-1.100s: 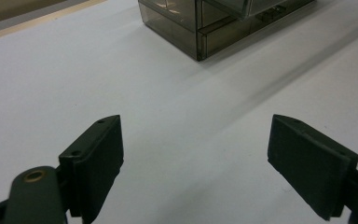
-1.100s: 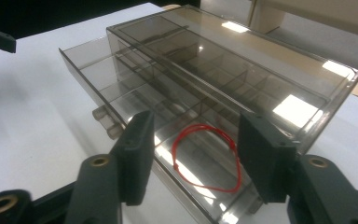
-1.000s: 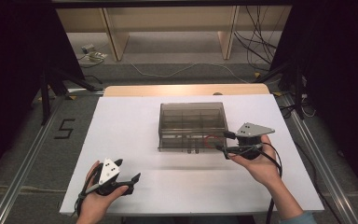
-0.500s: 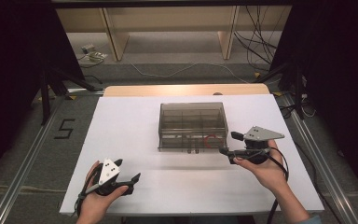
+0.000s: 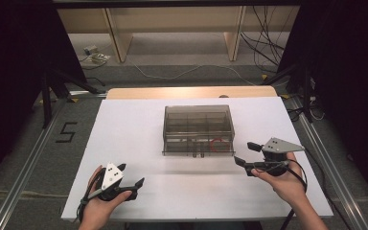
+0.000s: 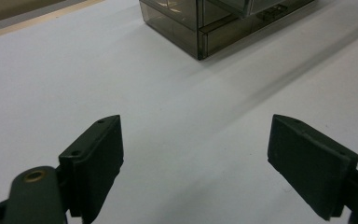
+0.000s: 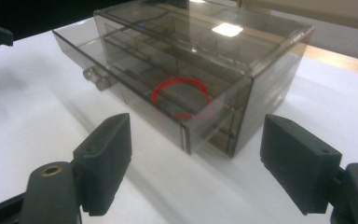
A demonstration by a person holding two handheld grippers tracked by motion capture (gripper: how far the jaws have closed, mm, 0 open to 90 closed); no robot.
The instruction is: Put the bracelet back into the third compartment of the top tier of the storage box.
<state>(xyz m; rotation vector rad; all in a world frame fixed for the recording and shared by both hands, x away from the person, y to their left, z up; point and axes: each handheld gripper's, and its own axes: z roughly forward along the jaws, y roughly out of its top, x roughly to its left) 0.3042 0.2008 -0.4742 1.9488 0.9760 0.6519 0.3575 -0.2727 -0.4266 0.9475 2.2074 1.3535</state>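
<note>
A smoky see-through drawer box (image 5: 198, 130) is sat near the middle of the white table (image 5: 124, 139), a bit toward the far side. Something red and ring-shaped (image 7: 182, 97) can be seen inside the front drawer, right part of it; what it actually is can't be made out through the tinted plastic. Two small round knobs (image 7: 95, 78) are seen on the drawer front.

The right gripper (image 5: 243, 154) is held just right of the box's near corner, jaws spread wide with nothing between them, pointed left at the box. The left gripper (image 5: 133, 184) is held near the table's near-left edge, well apart from the box, jaws also wide open and empty over bare tabletop.
</note>
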